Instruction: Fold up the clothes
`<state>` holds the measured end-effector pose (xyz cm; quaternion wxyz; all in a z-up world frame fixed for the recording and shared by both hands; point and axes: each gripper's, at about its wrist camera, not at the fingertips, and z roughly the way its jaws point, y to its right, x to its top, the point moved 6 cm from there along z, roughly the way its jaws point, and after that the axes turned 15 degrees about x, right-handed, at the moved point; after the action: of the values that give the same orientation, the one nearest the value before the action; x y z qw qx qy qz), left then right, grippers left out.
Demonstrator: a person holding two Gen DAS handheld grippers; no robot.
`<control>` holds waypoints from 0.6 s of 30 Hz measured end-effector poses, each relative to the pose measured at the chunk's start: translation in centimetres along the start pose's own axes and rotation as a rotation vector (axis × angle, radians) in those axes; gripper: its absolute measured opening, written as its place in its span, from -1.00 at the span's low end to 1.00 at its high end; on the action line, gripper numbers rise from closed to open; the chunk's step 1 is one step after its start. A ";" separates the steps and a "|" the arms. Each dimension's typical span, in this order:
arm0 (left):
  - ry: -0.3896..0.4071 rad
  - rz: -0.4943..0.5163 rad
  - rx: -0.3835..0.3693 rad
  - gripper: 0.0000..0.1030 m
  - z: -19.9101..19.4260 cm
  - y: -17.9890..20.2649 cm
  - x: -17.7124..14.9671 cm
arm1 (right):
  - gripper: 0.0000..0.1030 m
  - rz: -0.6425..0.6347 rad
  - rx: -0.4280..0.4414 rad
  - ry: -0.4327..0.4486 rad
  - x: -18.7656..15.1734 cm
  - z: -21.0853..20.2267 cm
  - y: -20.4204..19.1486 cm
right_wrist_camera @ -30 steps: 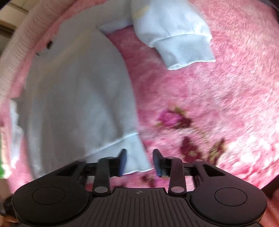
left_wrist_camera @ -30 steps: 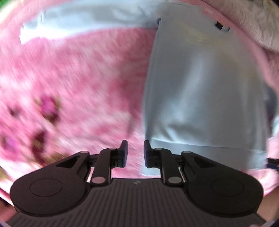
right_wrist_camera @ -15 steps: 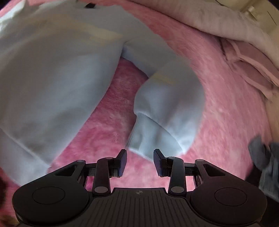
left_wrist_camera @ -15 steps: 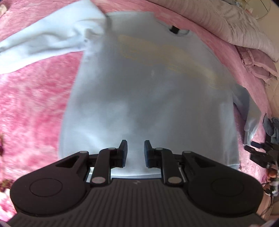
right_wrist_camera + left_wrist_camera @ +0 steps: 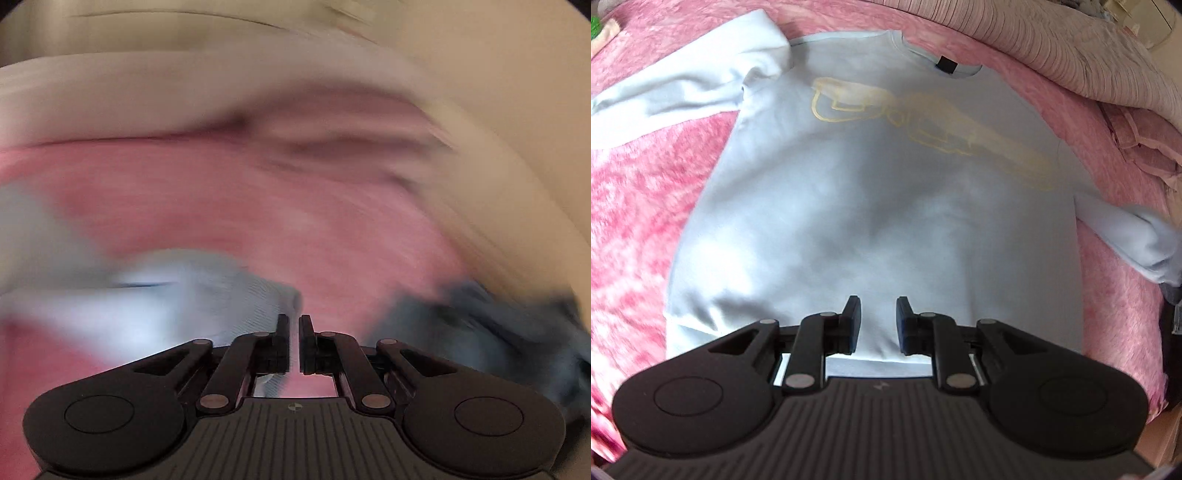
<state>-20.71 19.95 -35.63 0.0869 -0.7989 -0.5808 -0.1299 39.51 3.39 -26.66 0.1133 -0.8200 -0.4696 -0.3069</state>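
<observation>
Fuzzy pink blanket point(image 5: 639, 206) carries smooth pale-blue sweatshirt point(image 5: 879, 206), outlined yellow print.

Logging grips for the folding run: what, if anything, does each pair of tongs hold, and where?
Left tongs: nothing, hovering open above the light blue sweatshirt. Right tongs: shut, apparently on its ribbed sleeve cuff; blur leaves doubt.

A fluffy pink blanket point(image 5: 635, 192) meets a pale quilted bedspread point(image 5: 1071, 48).
</observation>
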 end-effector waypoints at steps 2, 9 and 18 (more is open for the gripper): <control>-0.001 -0.012 0.004 -0.71 -0.2 0.4 -0.5 | -0.96 0.174 -0.064 -0.122 -0.5 1.9 4.6; -0.026 -0.060 0.056 -0.71 -0.3 -1.7 -1.4 | -0.59 0.502 0.454 -0.309 -9.3 2.7 -1.5; -0.038 -0.065 0.031 -0.69 0.6 -5.2 -0.2 | -0.42 0.794 0.559 -0.210 -14.6 3.4 -7.3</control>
<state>-25.63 21.52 -36.38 0.0838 -0.7806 -0.6098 -0.1085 29.27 -1.39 -38.97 0.3892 -0.9003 -0.1942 -0.0179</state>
